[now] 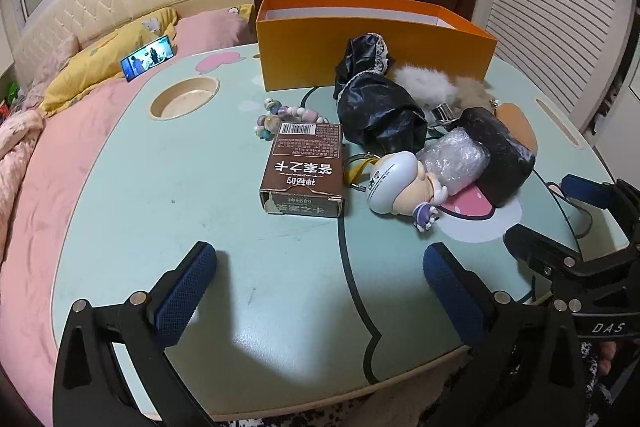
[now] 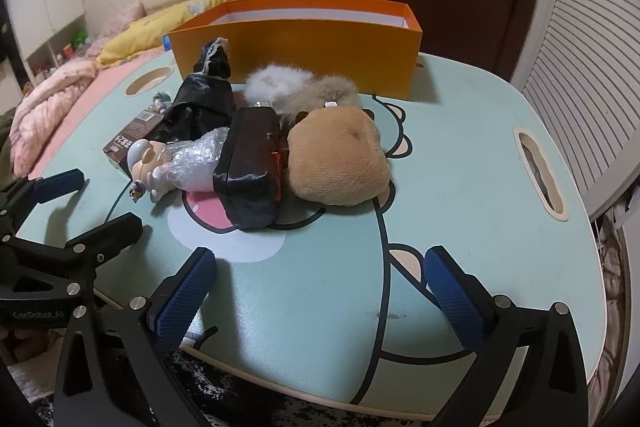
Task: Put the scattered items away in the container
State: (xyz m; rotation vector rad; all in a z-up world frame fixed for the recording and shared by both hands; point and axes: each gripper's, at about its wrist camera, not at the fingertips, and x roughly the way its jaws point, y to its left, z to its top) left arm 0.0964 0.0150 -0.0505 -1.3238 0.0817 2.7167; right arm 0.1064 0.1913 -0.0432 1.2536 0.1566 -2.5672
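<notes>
While nothing is packed yet, my left gripper (image 1: pixel 320 275) and right gripper (image 2: pixel 320 275) hover wide open and empty over the mint-green cartoon table (image 1: pixel 200 187); brown card box (image 1: pixel 306 167), black pouch (image 2: pixel 250 167) and tan plush (image 2: pixel 340 163) await, orange cardboard container (image 1: pixel 372 55) at twelve o'clock.

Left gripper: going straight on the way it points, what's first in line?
Likely bare tabletop first. The left gripper is open, nothing between its fingers; the brown card box lies just beyond, depth uncertain.

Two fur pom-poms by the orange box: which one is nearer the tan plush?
The grey-brown pom-pom; it touches the tan plush, while the white pom-pom sits farther left.
</notes>
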